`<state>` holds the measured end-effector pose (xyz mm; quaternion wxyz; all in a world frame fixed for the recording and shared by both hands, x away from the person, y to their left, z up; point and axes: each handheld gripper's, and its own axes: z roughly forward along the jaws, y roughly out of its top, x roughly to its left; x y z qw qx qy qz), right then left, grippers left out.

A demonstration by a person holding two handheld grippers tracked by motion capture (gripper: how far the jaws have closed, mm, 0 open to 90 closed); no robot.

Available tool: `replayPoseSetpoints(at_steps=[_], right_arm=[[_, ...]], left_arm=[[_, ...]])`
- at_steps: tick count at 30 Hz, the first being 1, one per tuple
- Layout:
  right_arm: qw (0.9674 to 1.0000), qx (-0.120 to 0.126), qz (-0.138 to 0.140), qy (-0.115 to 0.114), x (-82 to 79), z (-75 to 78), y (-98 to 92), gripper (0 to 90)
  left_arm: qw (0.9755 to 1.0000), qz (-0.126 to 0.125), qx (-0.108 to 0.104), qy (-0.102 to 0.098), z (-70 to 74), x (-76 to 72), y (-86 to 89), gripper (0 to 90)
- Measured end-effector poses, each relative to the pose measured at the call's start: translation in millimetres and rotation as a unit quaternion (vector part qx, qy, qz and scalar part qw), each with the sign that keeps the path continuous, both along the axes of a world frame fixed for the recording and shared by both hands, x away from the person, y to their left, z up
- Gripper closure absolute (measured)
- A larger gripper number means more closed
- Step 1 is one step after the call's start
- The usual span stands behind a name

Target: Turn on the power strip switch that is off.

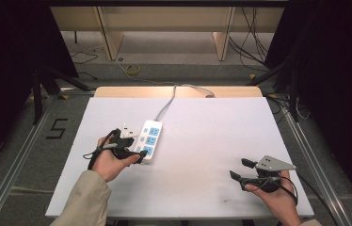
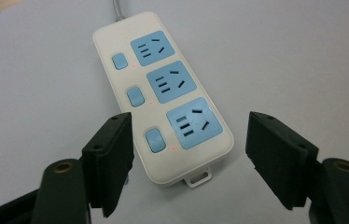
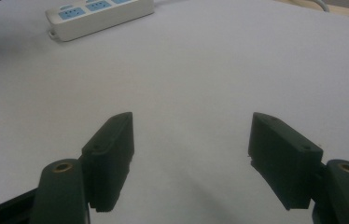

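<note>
Step in hand: we judge that we are bringing the left gripper point(image 2: 189, 154) onto the near end of the white plastic power strip with three pale-blue sockets point(image 2: 163, 93), either to grip it or to press a switch.
Where it lies: the strip rests flat on the white matte table sheet point(image 1: 202, 155), left of centre, its grey cable point(image 1: 167, 104) running off toward the far edge.
Left claw: spread wide, straddling the near corner; no pad presses the casing.
Right claw: the right gripper point(image 3: 191, 158) hangs spread over bare sheet, well apart from the strip, pinching nothing.
Doing it well: we should centre the strip's width between the pads, come down level, and close on the long sides, not the rounded corner.
Materials: glossy hard shell, likely slippery; rounded-rectangle body, small hanging tab point(image 2: 199, 177) at the near end.
Switches: three pale-blue rounded buttons point(image 2: 155, 140), each beside a socket.
Pads: black, blocky, flat-faced.
</note>
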<state>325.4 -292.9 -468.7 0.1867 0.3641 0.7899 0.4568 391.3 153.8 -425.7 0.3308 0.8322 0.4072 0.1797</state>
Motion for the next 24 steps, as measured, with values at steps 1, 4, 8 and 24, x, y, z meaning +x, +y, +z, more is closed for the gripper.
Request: replayPoseSetpoints(at_steps=[1,4,8,24], right_arm=[[1.0000,0.001,-0.001,0.000,0.0,0.0,0.1,32.1],[1.0000,0.000,0.000,0.001,-0.1,0.1,-0.1,32.1],[1.0000,0.000,0.001,0.000,0.0,0.2,0.0,32.1],[1.0000,0.000,0.002,0.001,-0.3,0.2,0.5,32.1]], left_arm=[[1.0000,0.000,-0.002,0.000,-0.4,-0.9,0.8,31.3],[1.0000,0.002,-0.008,-0.005,-1.5,-3.4,2.9,30.8],[0.9999,-0.003,-0.013,-0.010,-3.5,-6.5,5.7,30.1],[0.9994,0.002,-0.027,-0.021,-11.5,-20.4,22.7,27.2]])
